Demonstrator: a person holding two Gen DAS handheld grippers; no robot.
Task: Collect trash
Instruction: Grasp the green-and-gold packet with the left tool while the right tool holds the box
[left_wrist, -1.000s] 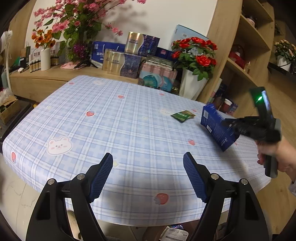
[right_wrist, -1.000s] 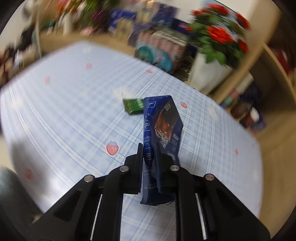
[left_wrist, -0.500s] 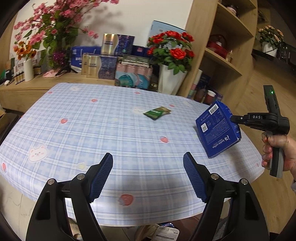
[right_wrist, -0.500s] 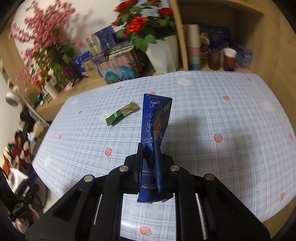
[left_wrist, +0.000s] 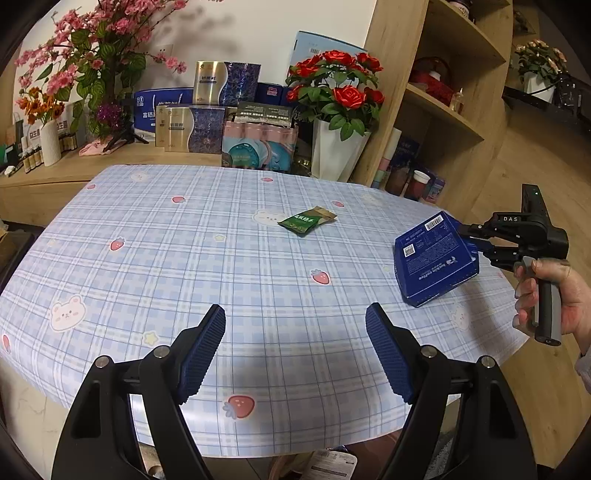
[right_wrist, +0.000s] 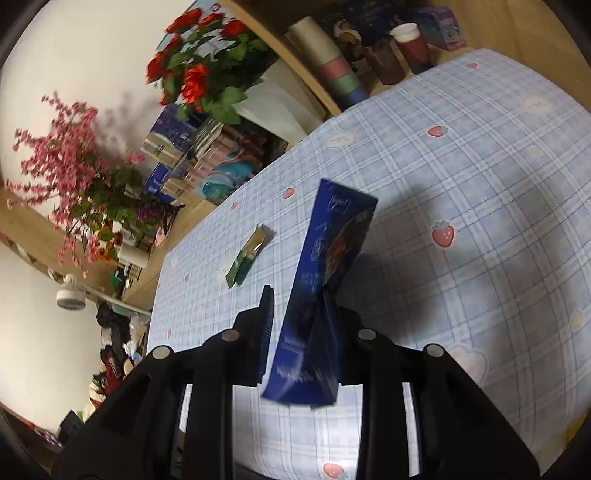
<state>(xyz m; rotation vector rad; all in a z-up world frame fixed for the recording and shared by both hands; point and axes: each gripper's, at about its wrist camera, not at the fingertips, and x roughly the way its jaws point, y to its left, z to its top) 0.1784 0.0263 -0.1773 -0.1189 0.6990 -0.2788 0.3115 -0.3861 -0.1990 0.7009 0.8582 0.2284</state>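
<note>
A flattened dark blue coffee box (left_wrist: 434, 258) hangs at my right gripper (left_wrist: 471, 242) over the table's right edge. In the right wrist view the box (right_wrist: 325, 280) stands between the jaws of my right gripper (right_wrist: 301, 332), which have parted; a gap shows beside the left pad, and the box is blurred and tilted. A green tea sachet (left_wrist: 306, 220) lies on the checked tablecloth (left_wrist: 184, 258), also in the right wrist view (right_wrist: 247, 258). My left gripper (left_wrist: 295, 347) is open and empty above the table's near edge.
A white vase of red roses (left_wrist: 338, 147) and gift boxes (left_wrist: 192, 129) stand behind the table. Wooden shelves (left_wrist: 443, 110) with cups rise at the right. Packaging (left_wrist: 332, 463) lies on the floor under the near edge.
My right gripper has rolled and its jaws have opened from a tight pinch on the blue box. The box has tipped lower toward the table. The left gripper stays open.
</note>
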